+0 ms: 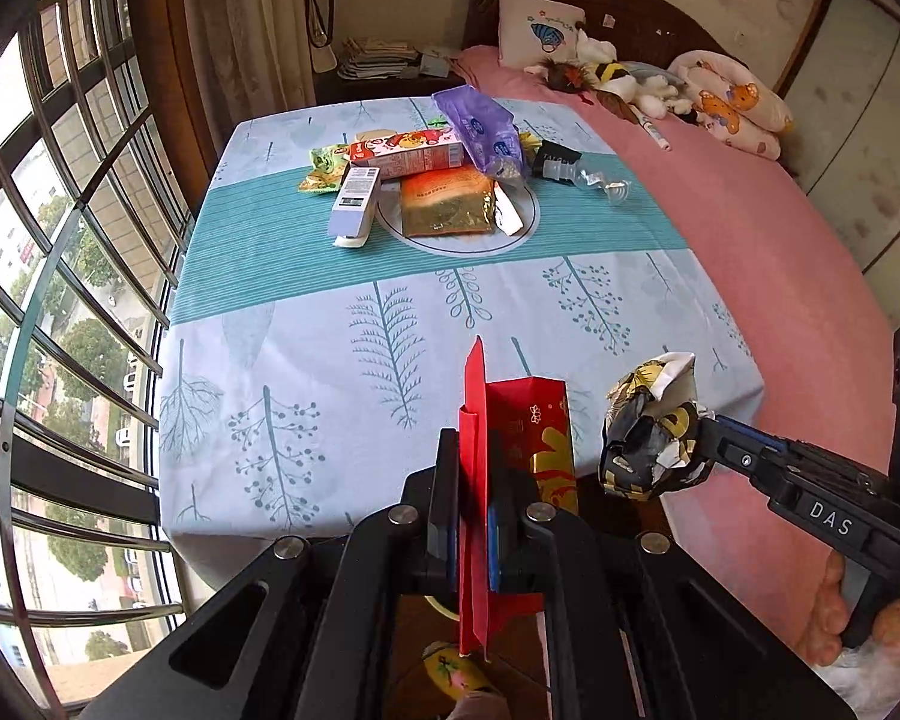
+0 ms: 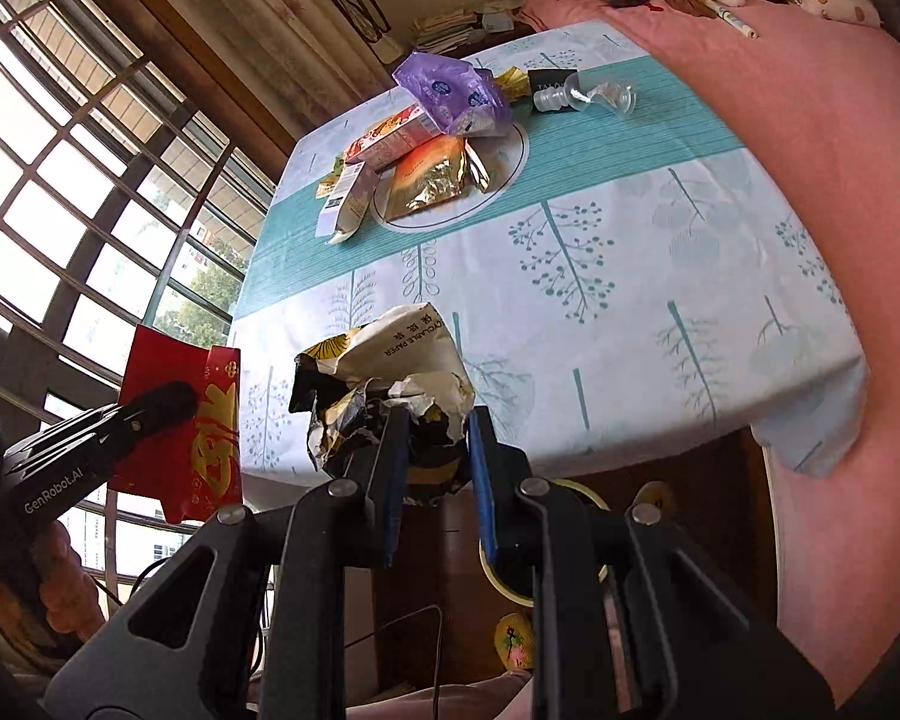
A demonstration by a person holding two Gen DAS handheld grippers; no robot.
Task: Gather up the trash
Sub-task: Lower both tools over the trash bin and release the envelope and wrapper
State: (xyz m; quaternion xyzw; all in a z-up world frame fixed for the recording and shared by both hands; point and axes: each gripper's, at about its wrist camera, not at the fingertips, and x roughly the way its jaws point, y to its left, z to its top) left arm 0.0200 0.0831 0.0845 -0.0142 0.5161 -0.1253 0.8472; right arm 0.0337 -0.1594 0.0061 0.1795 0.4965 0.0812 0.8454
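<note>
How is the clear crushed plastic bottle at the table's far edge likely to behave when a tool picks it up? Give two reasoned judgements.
The clear crushed bottle looks empty and dented, so it is probably light and would likely give further under squeezing pads. Its smooth, twisted plastic might slip or spring sideways. Lying on its side on the tablecloth, it may roll a little if nudged.

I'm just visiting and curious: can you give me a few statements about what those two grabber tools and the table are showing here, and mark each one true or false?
1. The left gripper is shut on a red envelope. True.
2. The right gripper is open, holding nothing. False: it clamps a crumpled paper bag.
3. A purple plastic bag lies in the pile on the table. True.
4. The tablecloth is plain white. False: it is pale blue with tree prints and a teal stripe.
</note>
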